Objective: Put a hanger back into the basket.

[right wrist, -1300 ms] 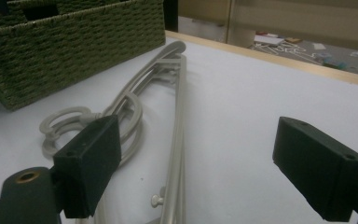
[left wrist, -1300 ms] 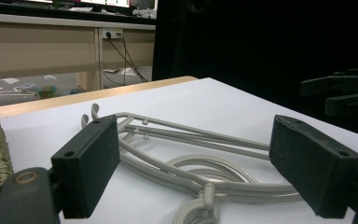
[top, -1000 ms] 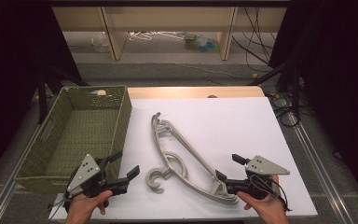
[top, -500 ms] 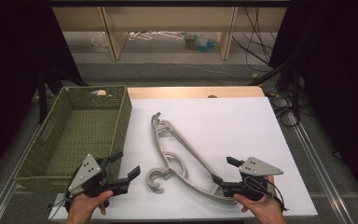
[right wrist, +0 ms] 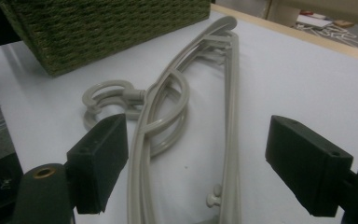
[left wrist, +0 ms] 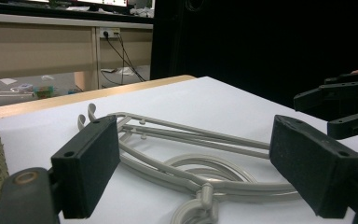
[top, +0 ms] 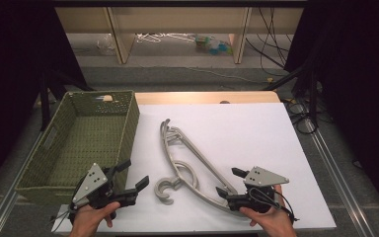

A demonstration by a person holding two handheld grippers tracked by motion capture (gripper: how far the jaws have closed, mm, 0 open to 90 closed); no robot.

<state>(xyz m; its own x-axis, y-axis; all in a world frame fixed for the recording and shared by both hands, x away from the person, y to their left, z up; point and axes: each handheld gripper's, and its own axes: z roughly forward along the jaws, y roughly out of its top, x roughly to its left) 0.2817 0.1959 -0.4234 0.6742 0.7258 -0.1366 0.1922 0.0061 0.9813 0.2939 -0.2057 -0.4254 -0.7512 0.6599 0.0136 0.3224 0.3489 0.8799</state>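
High view: both the left gripper [top: 134, 178] and right gripper [top: 230, 183] spread wide beside the grey hangers [top: 190, 165], grasping nothing.

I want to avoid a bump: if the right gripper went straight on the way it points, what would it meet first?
Probably the grey plastic clothes hanger lying on the white table: its near end already sits between the right gripper's open fingers. The green woven basket lies farther off.

Right gripper [top: 228, 182] moved nearer, jaws now straddling hanger [top: 187, 160] end, seemingly.
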